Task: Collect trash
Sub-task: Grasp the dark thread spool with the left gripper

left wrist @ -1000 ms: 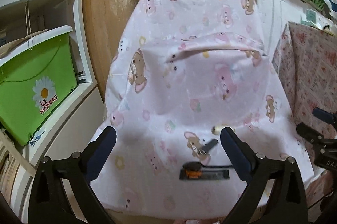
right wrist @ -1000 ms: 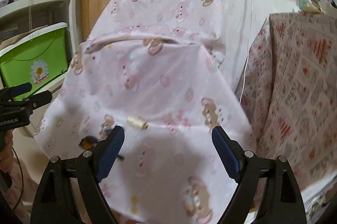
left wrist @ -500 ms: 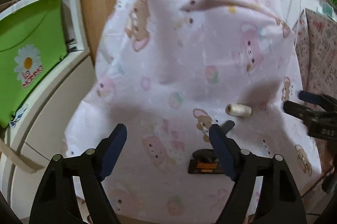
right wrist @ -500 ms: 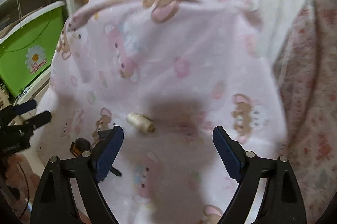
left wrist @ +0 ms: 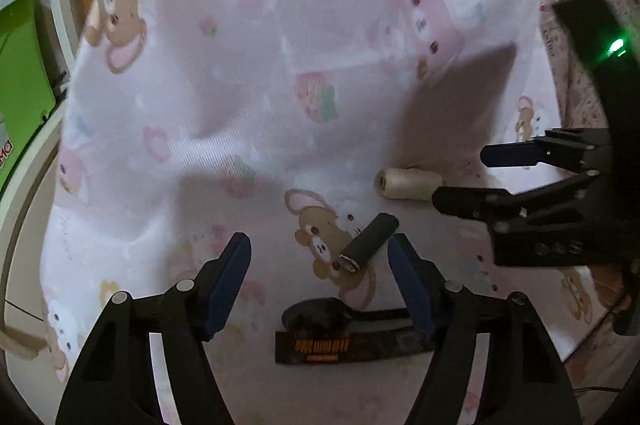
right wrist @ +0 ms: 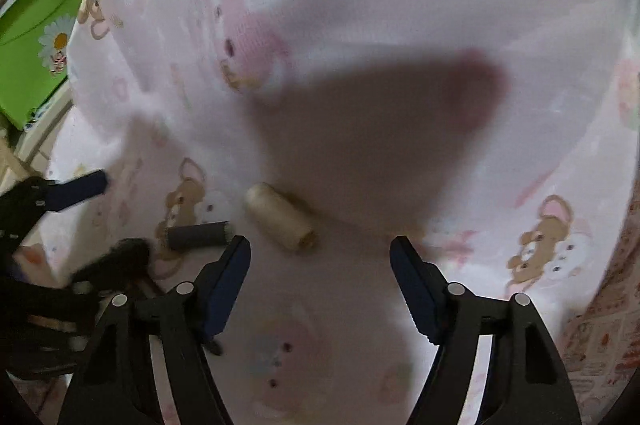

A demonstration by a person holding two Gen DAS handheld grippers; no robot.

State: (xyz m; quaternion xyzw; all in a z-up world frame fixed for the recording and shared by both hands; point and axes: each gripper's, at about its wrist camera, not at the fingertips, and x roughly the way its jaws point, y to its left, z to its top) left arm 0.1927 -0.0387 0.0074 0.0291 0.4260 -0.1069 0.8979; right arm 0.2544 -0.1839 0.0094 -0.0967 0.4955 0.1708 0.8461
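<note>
A cream thread spool (left wrist: 408,185) (right wrist: 280,217) and a dark grey cylinder (left wrist: 370,243) (right wrist: 198,235) lie on a pink cartoon-print cloth (left wrist: 260,85). Closer to me lies a black strap with orange lettering (left wrist: 348,345) and a black round piece (left wrist: 316,313). My left gripper (left wrist: 318,249) hovers over the cloth, jaws closing, the grey cylinder just inside its right finger, untouched. My right gripper (right wrist: 320,249) (left wrist: 476,179) is closing too; the spool lies just ahead of its left finger, not gripped. In the right wrist view, one of the left gripper's fingers (right wrist: 80,187) shows at the left.
A green plastic bin (left wrist: 20,65) (right wrist: 36,57) stands on a white shelf to the left of the cloth. A red-patterned cloth (left wrist: 576,65) (right wrist: 600,325) covers something on the right. The pink cloth rises steeply behind the items.
Both grippers have dropped toward the cloth and tilted downward, and their jaws have narrowed. The right gripper has come in beside the spool in the left wrist view.
</note>
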